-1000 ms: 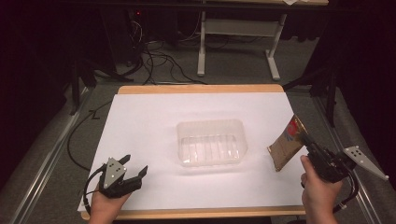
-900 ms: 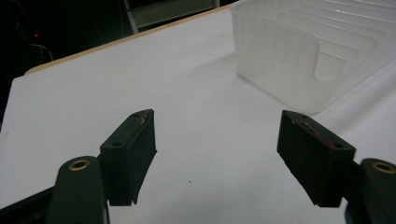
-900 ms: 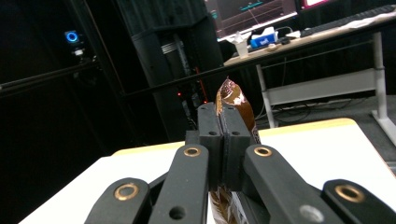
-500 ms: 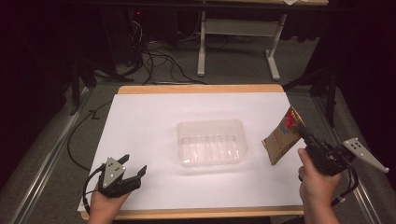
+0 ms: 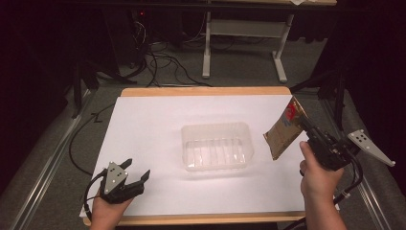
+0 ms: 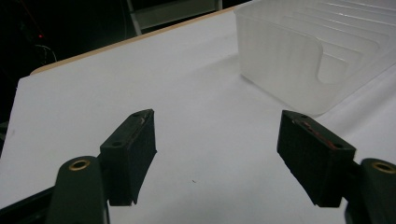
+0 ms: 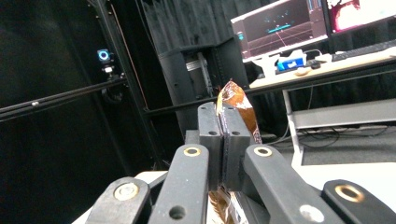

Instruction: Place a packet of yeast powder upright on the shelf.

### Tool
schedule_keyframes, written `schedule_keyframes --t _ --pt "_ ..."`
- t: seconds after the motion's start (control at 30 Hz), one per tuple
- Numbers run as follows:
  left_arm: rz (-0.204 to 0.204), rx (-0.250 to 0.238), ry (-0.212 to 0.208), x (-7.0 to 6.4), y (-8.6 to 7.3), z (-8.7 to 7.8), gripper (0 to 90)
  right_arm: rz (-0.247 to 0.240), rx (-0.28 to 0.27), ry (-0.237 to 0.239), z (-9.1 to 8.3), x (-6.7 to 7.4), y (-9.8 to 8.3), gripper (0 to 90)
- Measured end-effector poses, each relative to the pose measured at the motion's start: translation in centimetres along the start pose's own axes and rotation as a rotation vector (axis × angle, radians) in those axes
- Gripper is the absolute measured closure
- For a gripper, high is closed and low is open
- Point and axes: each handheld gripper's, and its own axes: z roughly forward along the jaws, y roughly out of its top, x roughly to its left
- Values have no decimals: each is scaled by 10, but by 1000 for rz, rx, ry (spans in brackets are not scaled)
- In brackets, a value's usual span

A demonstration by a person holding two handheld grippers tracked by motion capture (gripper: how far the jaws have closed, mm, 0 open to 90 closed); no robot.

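Brown snack packet (image 5: 283, 135) is off the bench (image 5: 158, 124), hanging in the air over the right edge of the white surface, just right of the clear plastic tray (image 5: 216, 146). It's tilted, top corner with a red patch up and away from the person, lower edge nearer the tray. No contact with the tray.

Right tool (image 5: 306, 125) is pinching the packet by its upper right edge, jaws pressed together on the foil. In the right gripper view the jaws meet flat with the crinkled packet top (image 7: 236, 105) sticking out above them and more foil below. The person's right hand (image 5: 320, 177) is on the tool body.

Tray sits mid-bench with nothing in it, ribbed floor.

Left tool (image 5: 136, 173) sits at the near left corner of the bench, jaws spread wide, nothing between them. Left gripper view shows bare white bench between the jaws and the tray wall (image 6: 289, 65) ahead to the right.
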Motion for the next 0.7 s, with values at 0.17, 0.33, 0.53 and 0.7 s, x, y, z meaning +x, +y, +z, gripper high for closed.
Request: schedule_keyframes --t 0.17,0.33,0.53,0.7 --pt "1 -1 -2 -1 0 0 287 -3 -5 22 8 9 3 900" --pt "3 1 -6 -1 0 0 287 1 -9 37 15 16 6 900" --pt "5 0 -6 -1 0 0 287 4 -9 49 24 21 5 900" --pt "4 -2 -7 -1 0 -1 287 12 -13 54 30 26 6 900"
